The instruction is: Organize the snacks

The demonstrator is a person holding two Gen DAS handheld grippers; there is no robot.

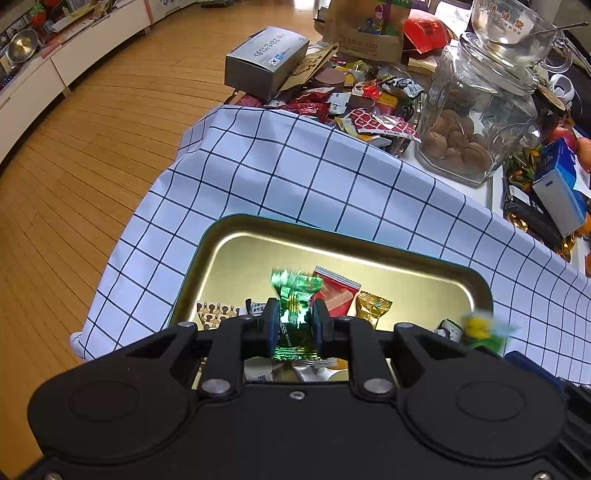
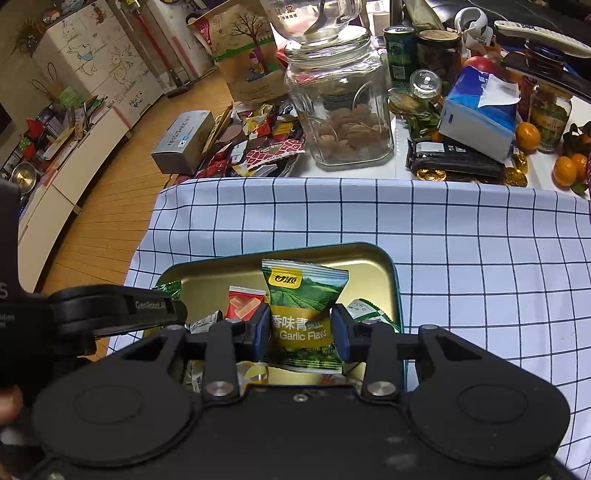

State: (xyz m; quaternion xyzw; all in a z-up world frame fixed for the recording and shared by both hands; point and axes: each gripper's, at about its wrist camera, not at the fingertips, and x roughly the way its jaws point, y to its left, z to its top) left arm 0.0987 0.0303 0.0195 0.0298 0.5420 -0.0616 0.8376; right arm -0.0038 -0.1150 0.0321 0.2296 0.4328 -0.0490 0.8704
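Note:
A gold tin tray with a dark green rim sits on a blue-checked white cloth; it also shows in the right wrist view. It holds several wrapped snacks, among them a red packet and a gold candy. My left gripper is shut on a shiny green candy just above the tray. My right gripper is shut on a green and yellow garlic-flavour pea packet over the tray. The left gripper shows at the left of the right wrist view.
A heap of loose snacks lies beyond the cloth beside a grey box and a paper bag. A glass jar of biscuits stands at the back right. A tissue box, cans and tangerines crowd the far right.

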